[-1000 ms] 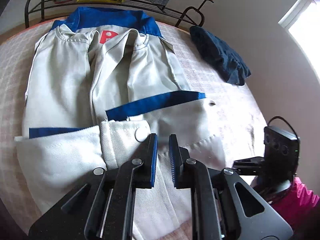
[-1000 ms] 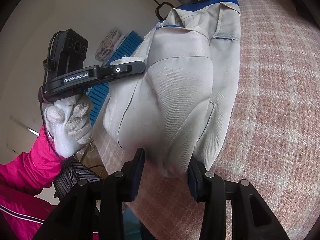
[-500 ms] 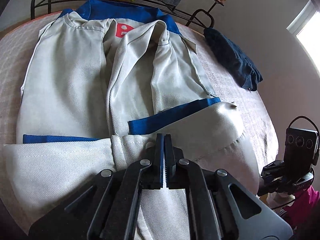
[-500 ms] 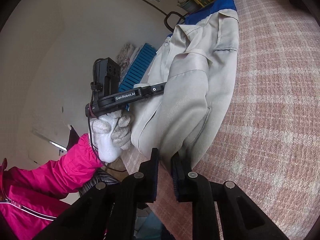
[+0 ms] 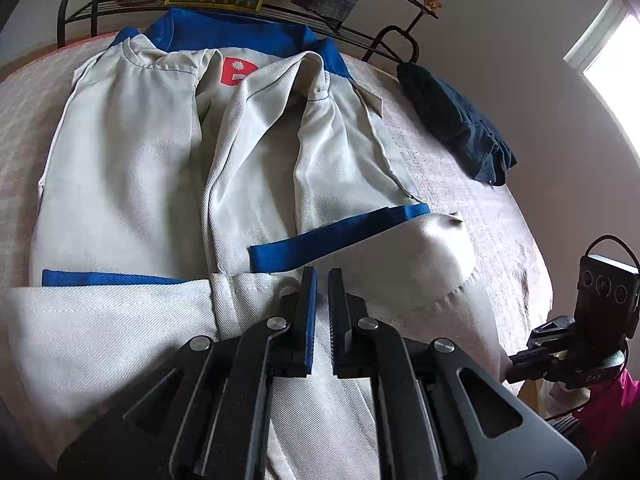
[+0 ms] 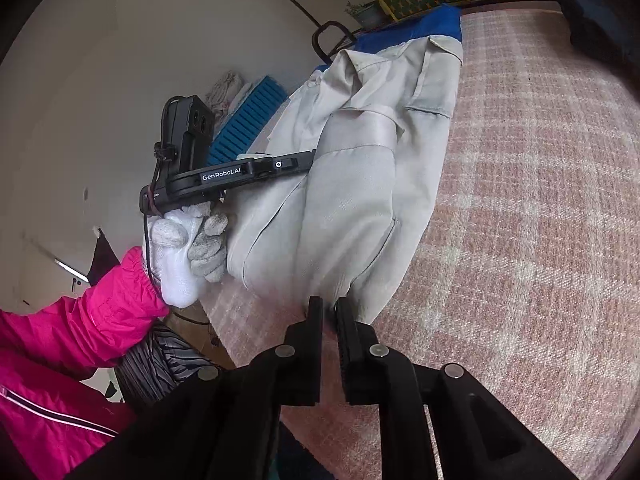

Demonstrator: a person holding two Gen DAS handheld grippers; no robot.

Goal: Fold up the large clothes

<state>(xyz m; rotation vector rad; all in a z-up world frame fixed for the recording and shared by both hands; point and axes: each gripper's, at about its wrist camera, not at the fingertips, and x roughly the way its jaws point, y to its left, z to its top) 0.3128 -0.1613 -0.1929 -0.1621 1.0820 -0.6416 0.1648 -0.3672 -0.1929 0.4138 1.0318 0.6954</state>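
Now clamps left gripper [image 5: 322, 292] almost shut on jacket [image 5: 132, 168] hem, lower centre, while easing right gripper [image 6: 329, 312] narrow jaws wider at hem corner, grip possibly slipping, fold not ready.

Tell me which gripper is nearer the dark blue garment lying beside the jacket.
The right. The dark blue garment lies past the jacket's right edge; the right gripper holds the hem corner on that side, while the left gripper grips mid-hem, farther over.

Both grippers are lifting the jacket's [image 5: 132, 184] hem; the left gripper [image 5: 322, 280] and right gripper [image 6: 328, 310] are pinching it.
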